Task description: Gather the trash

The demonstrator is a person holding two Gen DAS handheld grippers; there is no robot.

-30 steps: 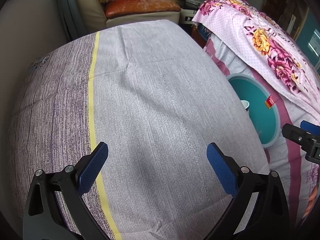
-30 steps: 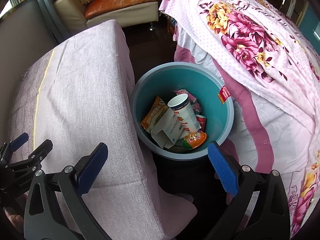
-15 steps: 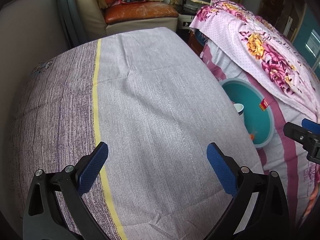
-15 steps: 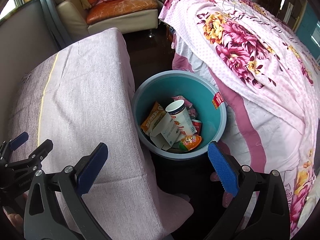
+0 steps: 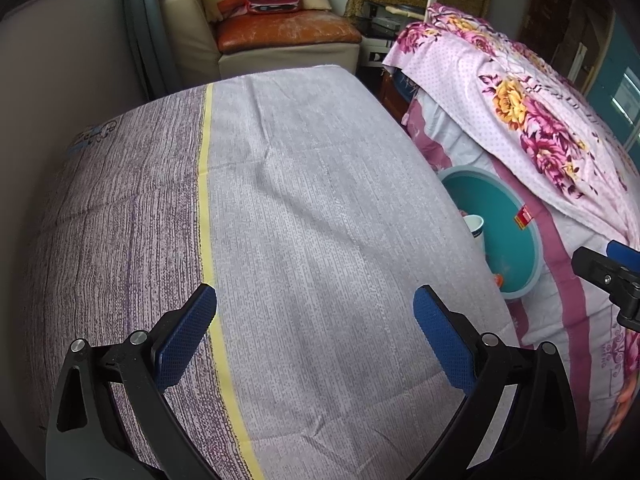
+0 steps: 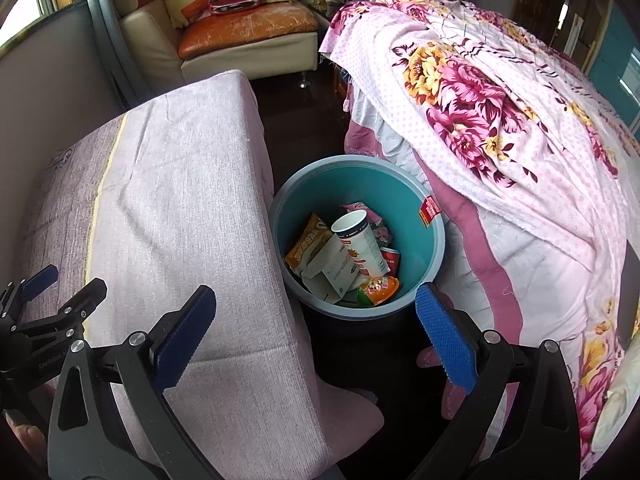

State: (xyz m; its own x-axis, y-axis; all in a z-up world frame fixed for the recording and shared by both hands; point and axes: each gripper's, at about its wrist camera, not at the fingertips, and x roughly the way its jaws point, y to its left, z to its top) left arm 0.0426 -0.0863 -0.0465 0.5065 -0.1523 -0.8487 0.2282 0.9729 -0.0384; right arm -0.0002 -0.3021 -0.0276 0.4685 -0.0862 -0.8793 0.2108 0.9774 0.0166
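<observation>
My left tool (image 5: 314,334) fills the bottom of the left picture. Its two blue pads (image 5: 185,334) are spread wide apart and nothing is between them. Under it is the counter (image 5: 320,220), covered with a purple and white cloth that has a yellow stripe (image 5: 205,200) running up it. The cloth is bare.

My right tool (image 6: 316,332) is at the bottom of the right picture. It is wide open too, and it has hold of nothing. Its left pad is over the edge of the counter (image 6: 180,200), and its right pad is near the rim of the bin.

The blue-green bin (image 6: 436,236) sits on the dark floor, in the middle of the right picture, between the counter and the bed. The trash is all inside it. I see a white paper cup (image 6: 360,240) leaning over, an orange snack bag (image 6: 306,248), a folded white box (image 6: 330,270), a red can (image 6: 390,258) and a small orange wrapper (image 6: 378,288). A red sticker (image 6: 429,210) is on the inside wall of the bin.

In the left picture the bin (image 5: 504,216) peeks out at the right, behind the counter edge, with the cup (image 5: 474,226) showing.

On the right is the bed with a pink flower blanket (image 6: 500,128). Far away at the top is a sofa (image 6: 248,24) with an orange seat, and a pillow on it.
</observation>
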